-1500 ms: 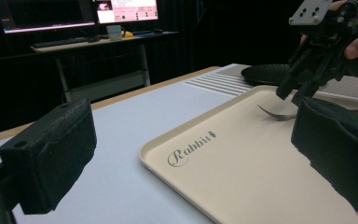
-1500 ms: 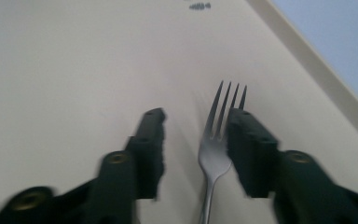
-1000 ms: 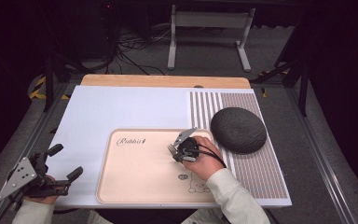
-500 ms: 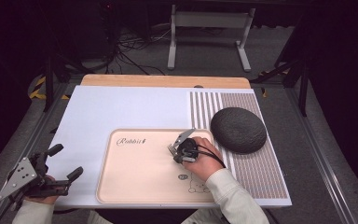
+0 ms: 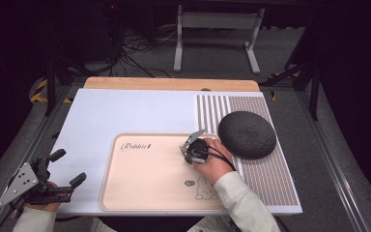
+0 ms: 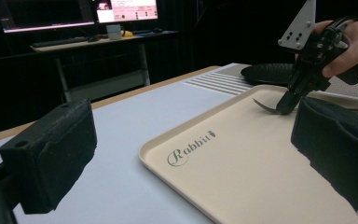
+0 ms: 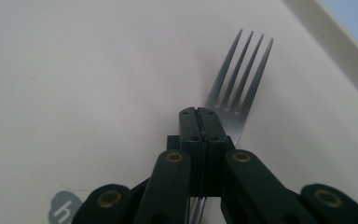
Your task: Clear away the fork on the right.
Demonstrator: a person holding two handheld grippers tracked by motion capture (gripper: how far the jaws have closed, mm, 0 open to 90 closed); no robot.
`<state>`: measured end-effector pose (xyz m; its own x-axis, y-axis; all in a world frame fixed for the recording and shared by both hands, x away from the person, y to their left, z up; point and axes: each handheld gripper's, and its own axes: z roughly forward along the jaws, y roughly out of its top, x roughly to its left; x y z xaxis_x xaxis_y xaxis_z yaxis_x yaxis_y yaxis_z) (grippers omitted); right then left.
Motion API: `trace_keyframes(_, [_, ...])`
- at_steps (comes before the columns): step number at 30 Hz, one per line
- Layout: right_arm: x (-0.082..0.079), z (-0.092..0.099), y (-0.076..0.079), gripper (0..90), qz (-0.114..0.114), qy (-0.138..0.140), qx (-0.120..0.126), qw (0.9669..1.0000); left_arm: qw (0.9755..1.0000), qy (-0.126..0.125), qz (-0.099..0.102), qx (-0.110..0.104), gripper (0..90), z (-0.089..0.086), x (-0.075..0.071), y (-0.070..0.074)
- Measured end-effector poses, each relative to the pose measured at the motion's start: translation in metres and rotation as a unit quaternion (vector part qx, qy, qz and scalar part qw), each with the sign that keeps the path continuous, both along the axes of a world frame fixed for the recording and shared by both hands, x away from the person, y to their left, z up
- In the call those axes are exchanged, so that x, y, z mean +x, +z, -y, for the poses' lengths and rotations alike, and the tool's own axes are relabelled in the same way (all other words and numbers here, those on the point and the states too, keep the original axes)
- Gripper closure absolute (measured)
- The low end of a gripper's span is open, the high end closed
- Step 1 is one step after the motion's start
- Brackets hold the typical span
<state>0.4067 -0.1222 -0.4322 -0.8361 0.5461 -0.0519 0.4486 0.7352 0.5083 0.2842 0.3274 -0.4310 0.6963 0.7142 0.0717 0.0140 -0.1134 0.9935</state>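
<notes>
Clenching a fork (image 7: 237, 88), the right hand-held gripper (image 5: 189, 147) hovers over the tray (image 5: 140, 193) (left one (image 5: 67, 169) released).

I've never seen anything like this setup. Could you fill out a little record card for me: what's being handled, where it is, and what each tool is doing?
Thing in hand: fork, metal, four prongs
Where: over the beige tray, near its far right corner
Right gripper: jaws shut on the fork, prongs sticking out beyond them
Left gripper: jaws open, holding nothing, at the table's near left edge
Also on the table: dark round bowl upside down, right of the tray
Table cover: white mat
</notes>
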Motion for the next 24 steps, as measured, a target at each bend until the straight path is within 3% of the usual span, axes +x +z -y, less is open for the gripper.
trace_keyframes(10, [0.01, 0.022, 0.0, 90.0, 0.006, -0.051, 0.005, 0.9987, 1.0, -0.003, 0.0, 0.001, 1.0, 0.001, 0.0, 0.0])
trace_keyframes(24, [0.014, 0.044, 0.0, 90.0, 0.01, -0.092, 0.013, 0.9956, 0.9999, -0.007, -0.007, 0.002, 0.9, 0.001, 0.002, -0.001])
